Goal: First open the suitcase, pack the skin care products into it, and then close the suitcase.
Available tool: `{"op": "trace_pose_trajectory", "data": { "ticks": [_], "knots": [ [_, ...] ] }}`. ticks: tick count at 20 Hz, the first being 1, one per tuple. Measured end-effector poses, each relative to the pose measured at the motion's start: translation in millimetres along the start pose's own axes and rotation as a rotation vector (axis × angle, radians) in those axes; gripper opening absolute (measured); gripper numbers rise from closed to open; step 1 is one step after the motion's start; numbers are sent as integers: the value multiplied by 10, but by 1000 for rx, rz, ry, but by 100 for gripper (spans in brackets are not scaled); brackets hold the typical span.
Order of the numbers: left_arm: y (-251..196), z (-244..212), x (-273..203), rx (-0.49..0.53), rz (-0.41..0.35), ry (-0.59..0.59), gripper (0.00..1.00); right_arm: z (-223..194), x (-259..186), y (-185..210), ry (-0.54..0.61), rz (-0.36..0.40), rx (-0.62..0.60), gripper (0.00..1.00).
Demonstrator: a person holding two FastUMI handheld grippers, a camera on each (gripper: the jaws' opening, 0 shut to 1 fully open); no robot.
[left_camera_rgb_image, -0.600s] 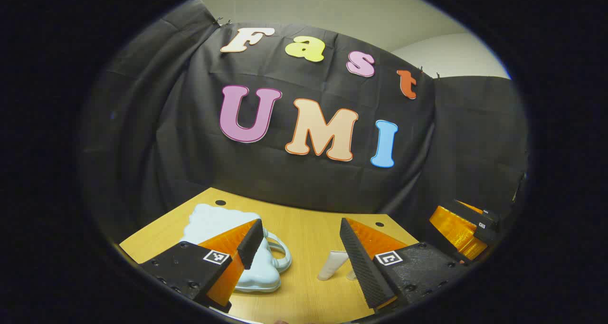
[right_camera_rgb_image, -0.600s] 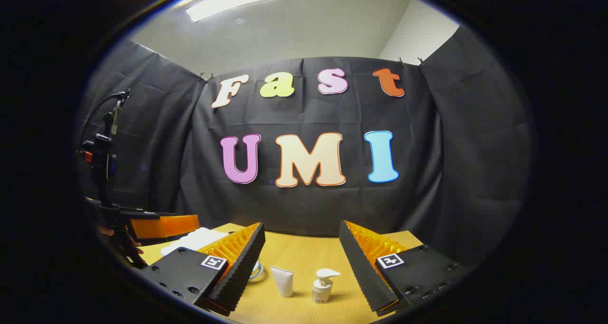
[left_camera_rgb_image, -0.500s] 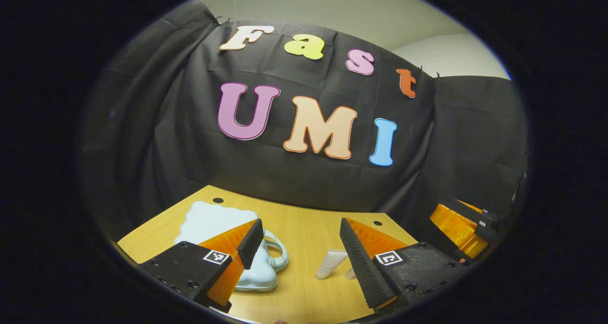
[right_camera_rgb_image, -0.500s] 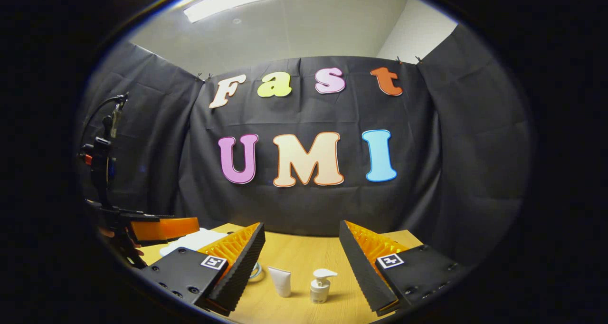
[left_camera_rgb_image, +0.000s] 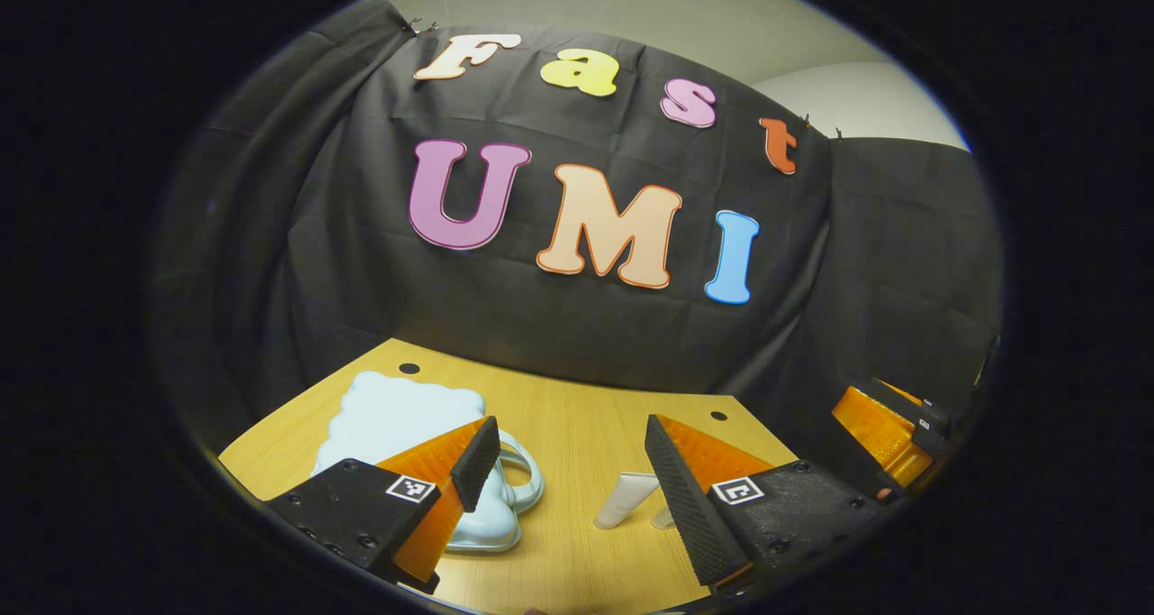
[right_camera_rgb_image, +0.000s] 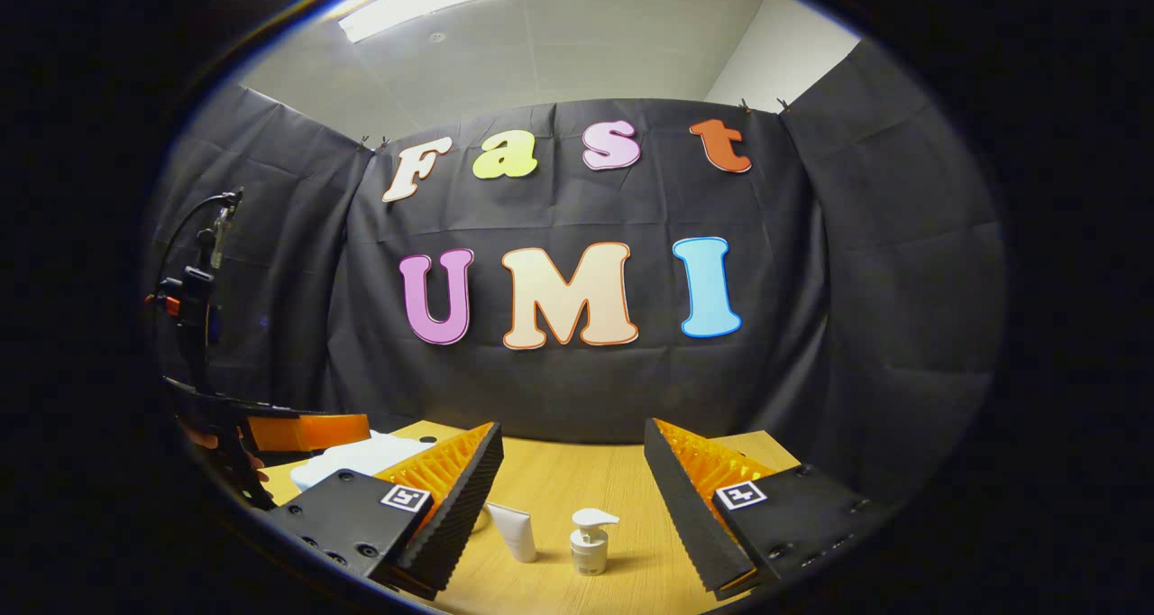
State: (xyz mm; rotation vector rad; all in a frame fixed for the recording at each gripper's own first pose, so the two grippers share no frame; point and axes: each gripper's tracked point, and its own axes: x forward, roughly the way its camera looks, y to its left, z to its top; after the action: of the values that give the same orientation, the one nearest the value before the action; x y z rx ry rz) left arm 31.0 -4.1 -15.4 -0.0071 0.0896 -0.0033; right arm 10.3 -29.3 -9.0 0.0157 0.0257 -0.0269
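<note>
Hovering wide open and empty, the left gripper [left_camera_rgb_image: 570,471] and right gripper [right_camera_rgb_image: 573,480] had not yet opened the closed suitcase [left_camera_rgb_image: 397,417], lower left; tube [right_camera_rgb_image: 512,531] and pump bottle [right_camera_rgb_image: 589,543] waited lower centre.

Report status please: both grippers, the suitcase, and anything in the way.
Left gripper open, empty. Right gripper open, empty. Suitcase shut, flat on table. Tube and pump bottle stand apart; path clear.

One pale blue suitcase [left_camera_rgb_image: 397,417], one tube [right_camera_rgb_image: 512,532], one pump bottle [right_camera_rgb_image: 590,543]
</note>
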Motion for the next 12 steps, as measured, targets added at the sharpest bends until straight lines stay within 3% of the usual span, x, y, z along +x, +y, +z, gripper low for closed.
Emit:
{"op": "trace_pose_trajectory", "data": {
  "ticks": [7,12],
  "knots": [
    [19,-341,650,14,-38,229,95,-183,20,-50,41,7,-23,99],
    [136,-538,1151,29,-25,376,95,-301,17,98,69,59,-52,99]
  ]
}}
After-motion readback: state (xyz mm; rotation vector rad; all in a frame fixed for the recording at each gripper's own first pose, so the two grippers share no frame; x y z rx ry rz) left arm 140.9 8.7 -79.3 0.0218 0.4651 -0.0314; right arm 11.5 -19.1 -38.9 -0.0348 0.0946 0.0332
